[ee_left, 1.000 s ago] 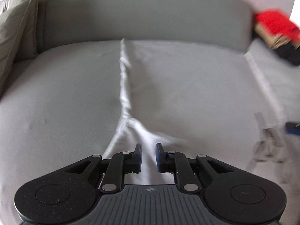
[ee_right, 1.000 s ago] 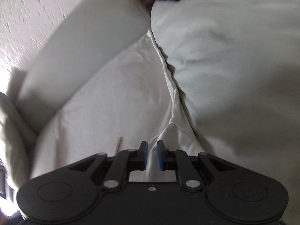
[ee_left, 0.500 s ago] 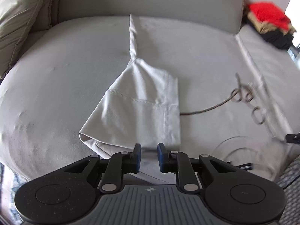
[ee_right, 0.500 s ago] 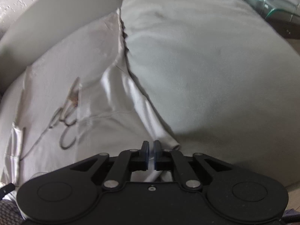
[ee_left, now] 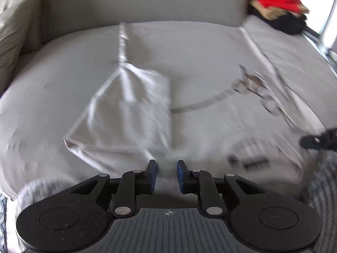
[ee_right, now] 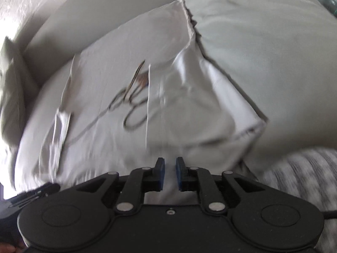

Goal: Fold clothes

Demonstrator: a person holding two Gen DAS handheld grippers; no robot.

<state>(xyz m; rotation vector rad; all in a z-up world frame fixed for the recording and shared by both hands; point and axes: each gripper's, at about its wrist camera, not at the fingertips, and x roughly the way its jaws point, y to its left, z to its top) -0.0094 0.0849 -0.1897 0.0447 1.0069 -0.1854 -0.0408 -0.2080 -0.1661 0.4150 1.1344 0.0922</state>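
In the left wrist view the white T-shirt point(ee_left: 189, 88) lies spread on the grey sofa seat point(ee_left: 42, 97), collar end toward the near edge, one sleeve point(ee_left: 130, 113) turned over onto the body and a thin script print point(ee_left: 248, 86) showing off to the right. The left gripper point(ee_left: 166, 176) hangs at the near hem with a narrow gap between its blue pads; pale cloth shows in that gap, but blur hides whether the pads actually pinch it, so I cannot tell if it holds the shirt. A stack of red, tan and black clothes point(ee_left: 278, 6) sits on the far right corner, well apart. In the right wrist view the same shirt fills the middle, its other sleeve point(ee_right: 231, 113) spread toward the neighbouring cushion point(ee_right: 273, 52). The right gripper point(ee_right: 170, 174) is likewise nearly closed over cloth at the near edge; a grip there is likely but not clear. The step in hand looks like drawing the near edge taut before a fold. To do it well, both claws should hold the same edge level with each other, pull evenly so the print stays straight, and keep the cloth low to the seat so the turned sleeve does not flop open.
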